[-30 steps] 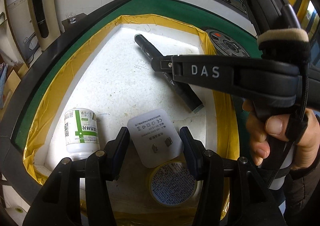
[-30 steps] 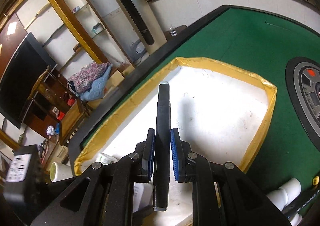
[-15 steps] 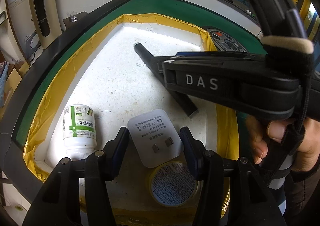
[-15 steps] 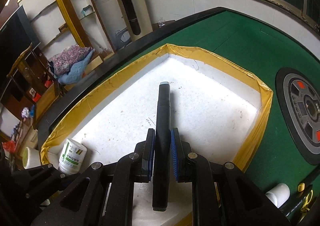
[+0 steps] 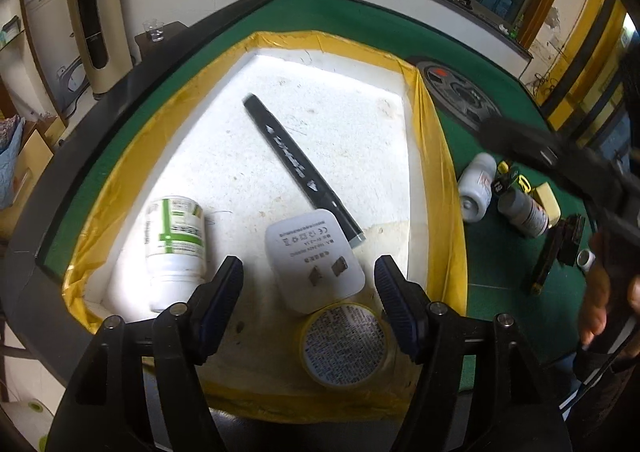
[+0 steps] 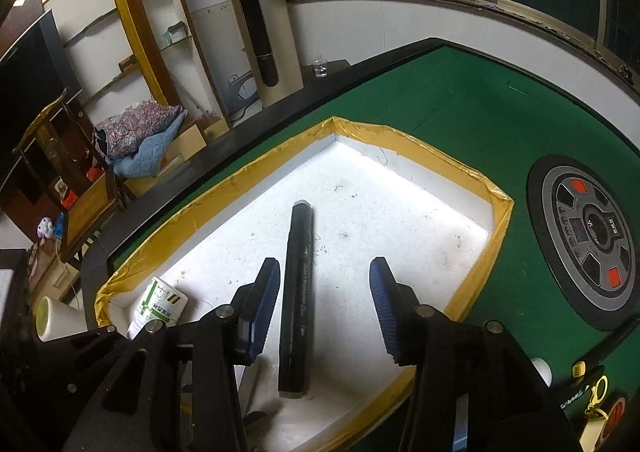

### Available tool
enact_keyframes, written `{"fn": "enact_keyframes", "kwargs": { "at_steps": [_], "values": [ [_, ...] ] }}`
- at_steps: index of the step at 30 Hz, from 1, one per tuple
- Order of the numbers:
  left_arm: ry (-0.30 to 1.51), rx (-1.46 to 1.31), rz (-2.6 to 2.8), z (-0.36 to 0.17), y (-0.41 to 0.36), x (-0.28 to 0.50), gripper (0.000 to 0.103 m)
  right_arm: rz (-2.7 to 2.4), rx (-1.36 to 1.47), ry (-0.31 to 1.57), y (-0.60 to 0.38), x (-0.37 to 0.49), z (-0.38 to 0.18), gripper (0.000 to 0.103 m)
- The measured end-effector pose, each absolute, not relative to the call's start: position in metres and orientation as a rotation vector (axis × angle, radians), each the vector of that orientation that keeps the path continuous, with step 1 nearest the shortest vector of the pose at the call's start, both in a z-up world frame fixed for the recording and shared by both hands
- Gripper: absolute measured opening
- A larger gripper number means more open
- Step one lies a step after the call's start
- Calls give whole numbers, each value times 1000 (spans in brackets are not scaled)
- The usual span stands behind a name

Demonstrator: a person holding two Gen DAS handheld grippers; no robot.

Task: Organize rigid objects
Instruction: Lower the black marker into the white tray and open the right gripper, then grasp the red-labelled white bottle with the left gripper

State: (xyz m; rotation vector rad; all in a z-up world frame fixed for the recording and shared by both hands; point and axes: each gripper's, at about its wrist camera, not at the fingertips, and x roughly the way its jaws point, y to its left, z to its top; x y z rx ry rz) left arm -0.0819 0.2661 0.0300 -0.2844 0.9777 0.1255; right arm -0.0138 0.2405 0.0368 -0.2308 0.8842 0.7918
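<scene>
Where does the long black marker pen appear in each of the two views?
Left wrist: long black marker pen lies diagonally mid-frame on the tray floor, its lower end beside the white square charger.
Right wrist: it lies nearly vertical between the open jaws.
Shared landmark: white green-labelled bottle.

— What do I see past the work?
— A green felt table (image 6: 460,104), with a round control panel (image 6: 588,236) set in it.
— And off it?
— A glass cup (image 6: 320,66) near a tall tower fan (image 6: 256,32), and a quilted bundle (image 6: 140,132) below the shelves (image 6: 176,34).
</scene>
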Motion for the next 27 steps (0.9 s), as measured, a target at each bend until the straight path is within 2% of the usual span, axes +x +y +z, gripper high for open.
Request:
{"fn": "enact_keyframes", "kwargs": {
  "at_steps": [4,7,10,12,14,20,27],
  "values": [
    [931,-295,145,45,268,-89,68,793,-174,860,210,-22,52,47],
    [903,-291,135,54,260,-93,71,800,-117,847,178,-30,58,60],
    [894,-267,99,61,244,-92,73,783,-70,825,140,-40,62,64],
    [898,-238,66,64,226,-88,73,759,-33,814,111,-46,62,76],
    [901,-208,29,66,209,-81,73,735,0,791,83,-55,61,82],
    [924,-95,-73,70,157,-41,73,648,13,753,21,-80,47,83],
    [1040,38,-104,34,121,15,73,598,56,774,-13,-92,37,84]
  ]
}}
